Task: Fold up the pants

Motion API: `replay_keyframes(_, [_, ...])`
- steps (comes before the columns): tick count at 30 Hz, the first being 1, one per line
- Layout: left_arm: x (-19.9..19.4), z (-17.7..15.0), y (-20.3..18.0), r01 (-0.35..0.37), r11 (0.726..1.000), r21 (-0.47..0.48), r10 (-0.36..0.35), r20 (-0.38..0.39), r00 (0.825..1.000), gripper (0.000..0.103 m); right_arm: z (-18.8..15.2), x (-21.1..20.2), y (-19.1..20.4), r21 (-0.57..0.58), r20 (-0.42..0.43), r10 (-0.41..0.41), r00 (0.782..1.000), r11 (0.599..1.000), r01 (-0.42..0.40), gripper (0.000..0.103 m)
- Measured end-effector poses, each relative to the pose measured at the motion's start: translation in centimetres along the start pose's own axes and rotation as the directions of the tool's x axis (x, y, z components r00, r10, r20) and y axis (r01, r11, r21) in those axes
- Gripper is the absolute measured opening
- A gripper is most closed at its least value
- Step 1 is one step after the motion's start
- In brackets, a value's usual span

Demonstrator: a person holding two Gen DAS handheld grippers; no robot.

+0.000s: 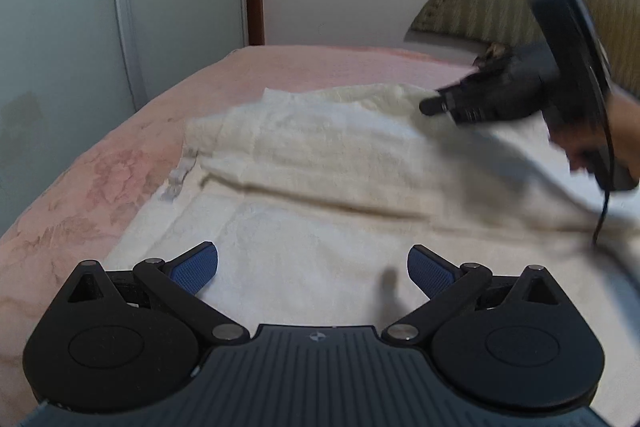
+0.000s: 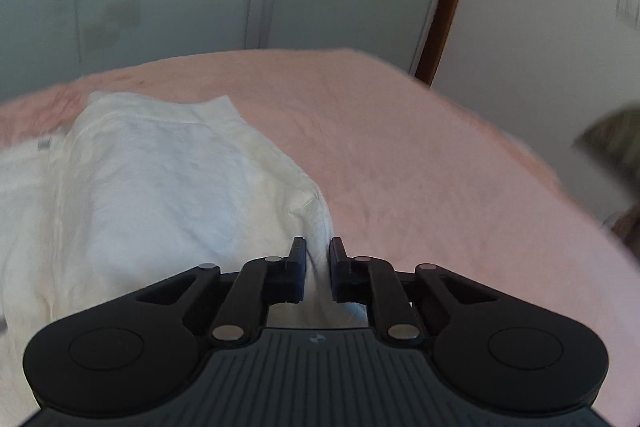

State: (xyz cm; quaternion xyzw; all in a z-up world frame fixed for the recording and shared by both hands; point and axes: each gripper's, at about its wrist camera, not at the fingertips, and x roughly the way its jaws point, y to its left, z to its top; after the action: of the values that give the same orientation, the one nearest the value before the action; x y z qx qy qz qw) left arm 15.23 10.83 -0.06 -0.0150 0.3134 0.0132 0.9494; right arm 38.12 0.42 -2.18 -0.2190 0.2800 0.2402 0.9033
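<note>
The cream pants (image 1: 320, 155) lie spread across the pink bed (image 1: 120, 131), one layer doubled over on the far side, the near layer flat and smooth. In the left wrist view the left tool (image 1: 313, 269) hangs low over that near layer, its blue pads (image 1: 196, 267) spread wide with only bare cloth showing between them, gripping nothing. Over to the right, the right tool (image 1: 430, 105) reaches in at the far right edge of the pants, blurred, with the person's hand (image 1: 592, 143) behind it on the grip. From its own wrist view the right tool (image 2: 318, 267) has its fingers drawn nearly together, a narrow ridge of white fabric pinched between them right at the pants' right edge, where the cloth meets the pink bedcover.
</note>
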Motion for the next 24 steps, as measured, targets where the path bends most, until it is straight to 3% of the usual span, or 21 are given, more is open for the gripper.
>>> replay_keyframes(2, [0.1, 2.1, 1.6, 0.06, 0.995, -0.084, -0.059, 0.011, 0.998, 0.103, 0.1, -2.3, 2.6, -0.126, 0.053, -0.071, 0.996, 0.989, 0.078, 0.012])
replay_keyframes(4, [0.4, 4.2, 3.6, 0.141, 0.967, -0.212, -0.138, 0.03, 0.99, 0.102, -0.2, -4.8, 5.1, -0.215, 0.103, -0.105, 0.989, 0.969, 0.126, 0.012])
replay_keyframes(5, [0.7, 5.1, 4.6, 0.192, 0.938, -0.289, -0.185, 0.052, 0.981, 0.102, -0.5, -6.0, 6.3, -0.255, 0.124, -0.117, 0.985, 0.956, 0.146, 0.012])
replay_keyframes(7, [1.7, 6.8, 6.5, 0.309, 0.848, -0.43, -0.292, 0.107, 0.95, 0.102, -1.4, -8.0, 8.4, -0.323, 0.154, -0.128, 0.98, 0.931, 0.173, 0.012])
replay_keyframes(9, [3.1, 8.4, 7.2, 0.383, 0.775, -0.503, -0.378, 0.116, 0.918, 0.102, -2.5, -9.7, 10.4, -0.367, 0.171, -0.122, 0.978, 0.913, 0.178, 0.011])
replay_keyframes(11, [5.1, 9.7, 7.4, 0.41, 0.723, -0.556, -0.435, 0.095, 0.895, 0.102, -3.4, -10.8, 11.9, -0.404, 0.179, -0.118, 0.977, 0.896, 0.183, 0.011])
replay_keyframes(14, [8.1, 11.4, 7.0, 0.39, 0.701, -0.598, -0.471, 0.023, 0.882, 0.102, -5.0, -11.2, 13.8, -0.474, 0.177, -0.122, 0.977, 0.859, 0.193, 0.008])
replay_keyframes(17, [10.1, 12.0, 7.4, 0.33, 0.678, -0.657, -0.465, -0.035, 0.885, 0.097, -5.8, -11.1, 14.4, -0.478, 0.165, -0.105, 0.981, 0.861, 0.173, 0.008])
replay_keyframes(18, [10.5, 12.0, 7.6, 0.313, 0.666, -0.677, -0.459, -0.041, 0.887, 0.092, -6.0, -11.1, 14.6, -0.478, 0.164, -0.101, 0.981, 0.862, 0.169, 0.008])
replay_keyframes(19, [10.6, 11.7, 7.8, 0.304, 0.654, -0.693, -0.458, -0.042, 0.888, 0.064, -6.3, -11.2, 14.7, -0.478, 0.162, -0.101, 0.982, 0.863, 0.167, 0.008])
replay_keyframes(20, [10.8, 11.4, 7.8, 0.298, 0.648, -0.701, -0.464, -0.053, 0.884, 0.02, -6.4, -11.1, 14.8, -0.472, 0.161, -0.099, 0.982, 0.866, 0.165, 0.008])
replay_keyframes(21, [10.8, 11.1, 7.8, 0.298, 0.65, -0.699, -0.471, -0.063, 0.88, 0.009, -6.5, -11.1, 14.7, -0.462, 0.163, -0.1, 0.982, 0.871, 0.165, 0.008])
replay_keyframes(24, [8.9, 10.1, 7.8, 0.304, 0.689, -0.657, -0.415, -0.014, 0.91, 0.003, -6.8, -11.4, 14.4, -0.427, 0.178, -0.118, 0.977, 0.885, 0.184, 0.008])
